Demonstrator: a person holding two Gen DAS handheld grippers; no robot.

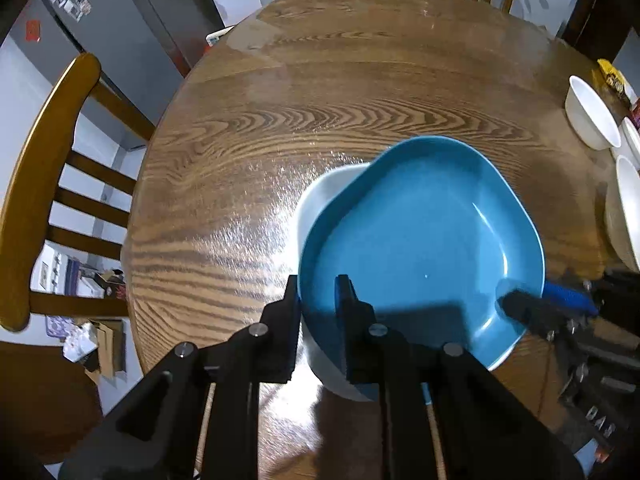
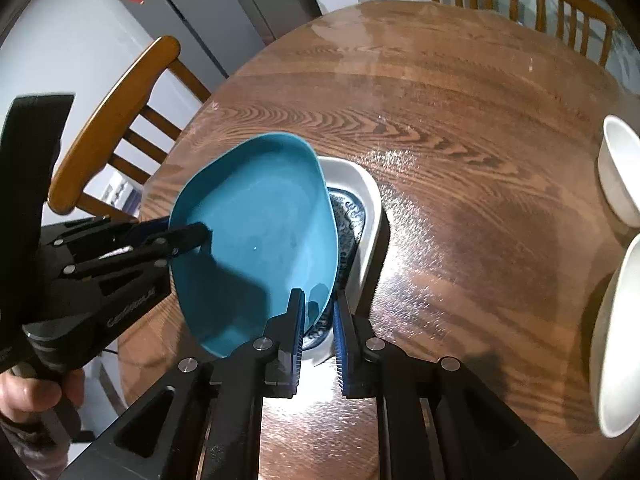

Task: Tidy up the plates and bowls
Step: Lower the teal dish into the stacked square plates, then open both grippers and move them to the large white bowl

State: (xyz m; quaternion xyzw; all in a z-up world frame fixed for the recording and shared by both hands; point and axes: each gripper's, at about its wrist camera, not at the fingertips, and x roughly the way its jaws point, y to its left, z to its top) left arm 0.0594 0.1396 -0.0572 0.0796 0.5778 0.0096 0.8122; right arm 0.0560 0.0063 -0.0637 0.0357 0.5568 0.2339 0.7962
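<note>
A blue squarish plate (image 1: 424,240) is held tilted above a white dish (image 1: 320,196) on the round wooden table (image 1: 320,80). My left gripper (image 1: 318,292) is shut on the blue plate's near rim. My right gripper (image 2: 320,304) is shut on the plate's opposite rim; it shows in the left wrist view (image 1: 532,304). In the right wrist view the blue plate (image 2: 256,236) leans over the white dish (image 2: 360,184), which has a blue-patterned plate (image 2: 350,216) inside it. The left gripper (image 2: 188,236) clamps the plate's left rim there.
White bowls (image 1: 592,120) stand at the table's right edge, also in the right wrist view (image 2: 620,168). Wooden chairs (image 1: 52,184) stand left and at the far side. A grey fridge (image 1: 120,20) is at the back left.
</note>
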